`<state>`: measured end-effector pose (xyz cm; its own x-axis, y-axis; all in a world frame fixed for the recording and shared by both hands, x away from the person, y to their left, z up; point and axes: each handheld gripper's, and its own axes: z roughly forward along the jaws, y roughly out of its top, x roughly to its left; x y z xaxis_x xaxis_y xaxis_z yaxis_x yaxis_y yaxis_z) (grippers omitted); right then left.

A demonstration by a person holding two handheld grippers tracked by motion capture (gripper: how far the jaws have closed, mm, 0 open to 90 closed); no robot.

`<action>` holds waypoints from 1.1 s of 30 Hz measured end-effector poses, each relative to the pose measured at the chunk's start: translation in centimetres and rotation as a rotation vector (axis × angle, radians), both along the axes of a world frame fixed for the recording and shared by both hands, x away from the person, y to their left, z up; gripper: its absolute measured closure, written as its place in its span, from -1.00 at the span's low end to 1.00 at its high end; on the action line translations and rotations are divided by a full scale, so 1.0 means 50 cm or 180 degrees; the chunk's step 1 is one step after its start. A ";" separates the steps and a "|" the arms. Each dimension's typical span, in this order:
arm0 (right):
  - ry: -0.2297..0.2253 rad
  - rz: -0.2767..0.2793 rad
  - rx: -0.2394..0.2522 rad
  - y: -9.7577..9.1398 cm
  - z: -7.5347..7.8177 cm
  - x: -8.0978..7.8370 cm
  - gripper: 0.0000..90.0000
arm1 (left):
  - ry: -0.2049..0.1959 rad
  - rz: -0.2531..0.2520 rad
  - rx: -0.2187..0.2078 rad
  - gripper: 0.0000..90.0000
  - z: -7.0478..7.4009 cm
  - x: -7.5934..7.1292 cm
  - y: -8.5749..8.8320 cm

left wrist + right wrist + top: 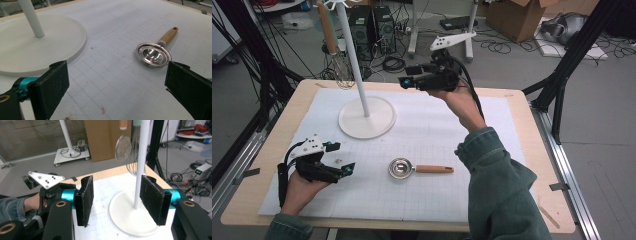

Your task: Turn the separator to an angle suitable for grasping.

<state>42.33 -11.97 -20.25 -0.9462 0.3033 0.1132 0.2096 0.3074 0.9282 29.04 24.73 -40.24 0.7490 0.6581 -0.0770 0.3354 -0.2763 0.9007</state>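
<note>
A metal scoop [401,168] with a wooden handle lies on the white mat, bowl up, also seen as the scoop [153,53] ahead and to the right of my left gripper's jaws. My left gripper [341,157] rests low at the front left, open and empty [117,72]. My right gripper [408,76] is held up in the air at the back middle, pointing left toward the white stand [382,120]. Its jaws [116,200] stand apart with nothing between them. The stand's pole [141,165] is farther off, beyond them.
A whisk [343,70] with a wooden handle hangs from the stand's top, and a small strainer [122,147] hangs beside the whisk [133,157]. The stand's round base [37,55] lies just ahead-left of my left gripper. Black frame posts flank the table.
</note>
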 end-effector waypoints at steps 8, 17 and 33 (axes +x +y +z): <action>0.0098 -0.0075 -0.0073 -0.048 -0.060 -0.029 -0.07 | -0.0008 -0.0073 -0.0016 -0.87 0.003 -0.003 -0.014; 0.0161 -0.0109 -0.0225 -0.093 -0.129 -0.069 -0.11 | -0.0010 -0.0262 -0.0035 -0.81 0.009 -0.010 -0.032; 0.0205 -0.0170 -0.0457 -0.175 -0.240 -0.133 -0.19 | -0.0094 -0.0727 0.0124 -0.48 0.051 0.009 -0.097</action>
